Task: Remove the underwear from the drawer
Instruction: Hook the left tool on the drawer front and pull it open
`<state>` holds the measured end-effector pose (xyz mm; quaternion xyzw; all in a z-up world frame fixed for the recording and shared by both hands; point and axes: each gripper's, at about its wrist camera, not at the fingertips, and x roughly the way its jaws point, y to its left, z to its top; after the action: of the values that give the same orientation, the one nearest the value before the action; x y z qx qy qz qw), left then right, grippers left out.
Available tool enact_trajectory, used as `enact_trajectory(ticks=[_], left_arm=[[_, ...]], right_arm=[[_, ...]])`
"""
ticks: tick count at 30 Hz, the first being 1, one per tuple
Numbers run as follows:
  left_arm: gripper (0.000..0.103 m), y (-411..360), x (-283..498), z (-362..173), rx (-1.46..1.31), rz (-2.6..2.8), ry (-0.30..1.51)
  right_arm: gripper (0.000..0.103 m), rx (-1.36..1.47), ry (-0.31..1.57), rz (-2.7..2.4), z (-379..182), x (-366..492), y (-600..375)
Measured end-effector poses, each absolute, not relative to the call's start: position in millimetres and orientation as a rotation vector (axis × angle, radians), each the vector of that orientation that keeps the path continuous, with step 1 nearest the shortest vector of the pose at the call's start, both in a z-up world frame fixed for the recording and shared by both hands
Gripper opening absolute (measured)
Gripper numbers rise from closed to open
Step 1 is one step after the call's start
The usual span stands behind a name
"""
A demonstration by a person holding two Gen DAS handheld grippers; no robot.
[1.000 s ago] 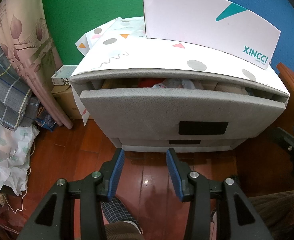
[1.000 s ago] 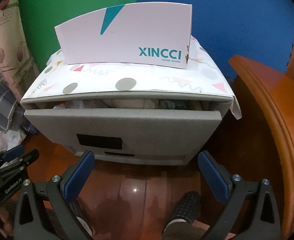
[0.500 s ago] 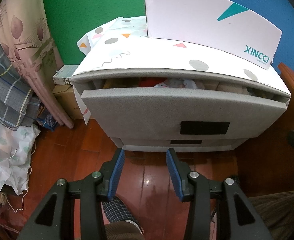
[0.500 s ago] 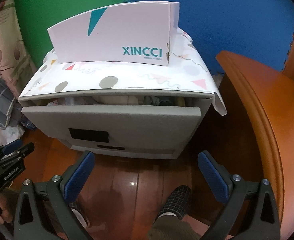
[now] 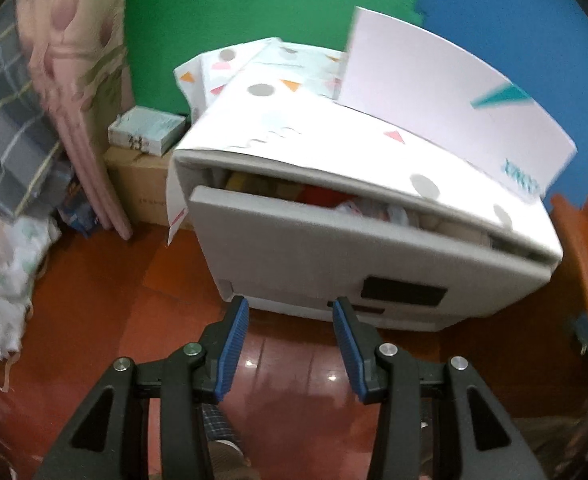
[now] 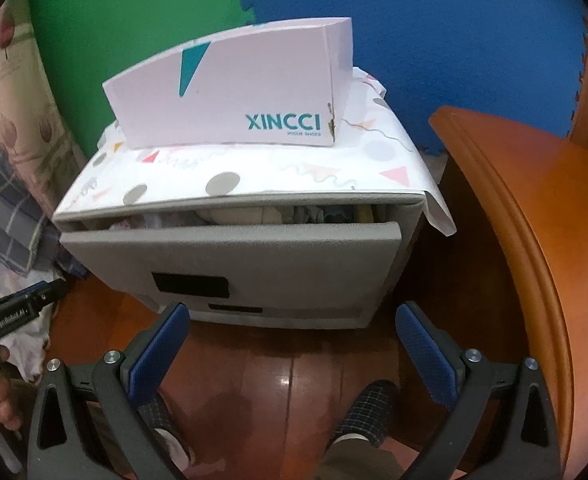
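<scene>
Ahead of both your tongs and beyond their tips stands the grey drawer unit (image 6: 230,272), its top drawer (image 6: 230,248) pulled out a short way so that its long front edge runs across your line of reach, from left to right; the underwear (image 6: 230,213) lies as a crumpled heap along that same axis in the narrow slot between drawer front and patterned paper top (image 6: 278,172), individual pieces too bunched to tell apart. A white shoe box (image 6: 230,96) stands on the paper, farther from you than the slot. Bare wooden floor (image 6: 286,364) lies between your tips and the unit; a wooden furniture edge (image 6: 533,240) closes in to the right of the right tongs (image 6: 290,340), and hanging cloth (image 5: 34,128) and cardboard boxes (image 5: 142,184) lie left of the left tongs (image 5: 290,332). Your right tongs stand wide apart, your left tongs partly apart; both are empty and touch nothing
</scene>
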<state>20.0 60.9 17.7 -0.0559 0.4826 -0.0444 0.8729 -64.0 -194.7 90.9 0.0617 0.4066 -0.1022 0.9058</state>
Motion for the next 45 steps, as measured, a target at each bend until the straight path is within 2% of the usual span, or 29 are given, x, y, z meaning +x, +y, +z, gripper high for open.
enact_trajectory(ticks=[10, 15, 18, 22, 30, 32, 34, 35, 38, 45], left_arm=[[0.045, 113, 74, 20, -0.440, -0.070, 1.051], [0.045, 122, 97, 9, -0.509, -0.062, 1.077], [0.052, 128, 109, -2, -0.565, -0.053, 1.101], [0.054, 138, 121, -16, -0.629, -0.038, 1.120], [0.071, 146, 130, -34, -0.692, 0.004, 1.123], [0.077, 145, 129, -35, -0.674, 0.012, 1.116], [0.088, 147, 128, -38, -0.668, 0.021, 1.118], [0.091, 149, 129, -41, -0.675, 0.020, 1.127], [0.092, 153, 129, -47, -0.709, 0.004, 1.140], [0.092, 142, 120, -33, -0.519, 0.022, 1.151]], right_arm=[[0.102, 0.160, 0.821, -0.198, 93, -66, -199], [0.102, 0.166, 0.819, -0.192, 92, -66, -200], [0.102, 0.168, 0.817, -0.190, 92, -66, -201], [0.102, 0.174, 0.819, -0.188, 92, -66, -202], [0.102, 0.176, 0.813, -0.189, 94, -67, -202], [0.102, 0.179, 0.811, -0.187, 94, -67, -202], [0.102, 0.183, 0.809, -0.189, 94, -66, -202], [0.102, 0.186, 0.808, -0.187, 94, -66, -202], [0.102, 0.183, 0.808, -0.188, 94, -66, -202], [0.102, 0.193, 0.803, -0.190, 95, -66, -205]])
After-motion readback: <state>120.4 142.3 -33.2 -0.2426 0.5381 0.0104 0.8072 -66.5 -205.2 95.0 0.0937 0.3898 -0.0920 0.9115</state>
